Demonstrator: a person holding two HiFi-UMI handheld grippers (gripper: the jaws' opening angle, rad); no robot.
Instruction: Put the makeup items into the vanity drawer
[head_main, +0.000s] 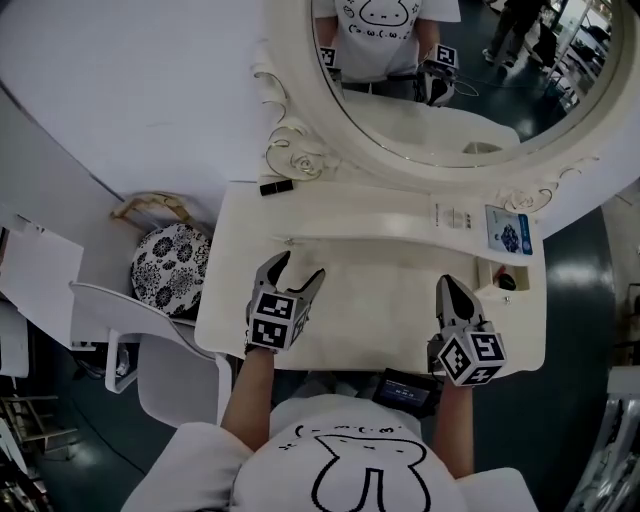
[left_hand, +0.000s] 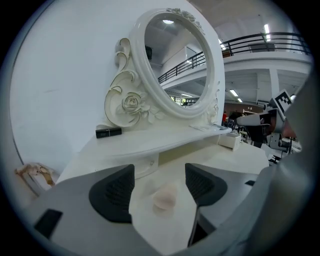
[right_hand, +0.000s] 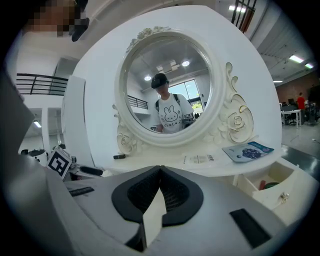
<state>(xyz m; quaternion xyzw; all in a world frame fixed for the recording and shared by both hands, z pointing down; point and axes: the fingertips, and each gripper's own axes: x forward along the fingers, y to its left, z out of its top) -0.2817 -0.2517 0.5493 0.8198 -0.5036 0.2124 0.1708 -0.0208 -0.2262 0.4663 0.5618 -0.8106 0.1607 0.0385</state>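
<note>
A pale pink makeup sponge (left_hand: 165, 197) lies on the white vanity top (head_main: 385, 280), between the spread jaws of my left gripper (left_hand: 160, 185), which is open and not touching it. In the head view that left gripper (head_main: 297, 268) hovers over the left part of the top. My right gripper (head_main: 447, 285) is shut with nothing between its jaws, near the front right. A small drawer (right_hand: 270, 192) stands open at the right, with a red and a green item inside. A black lipstick (head_main: 277, 187) lies on the upper shelf at the left, and a blue packet (head_main: 508, 230) on its right end.
An oval mirror (head_main: 450, 80) with a carved frame rises behind the shelf. A stool with a floral cushion (head_main: 170, 265) and a white chair (head_main: 130, 330) stand left of the vanity. The person's body is close to the front edge.
</note>
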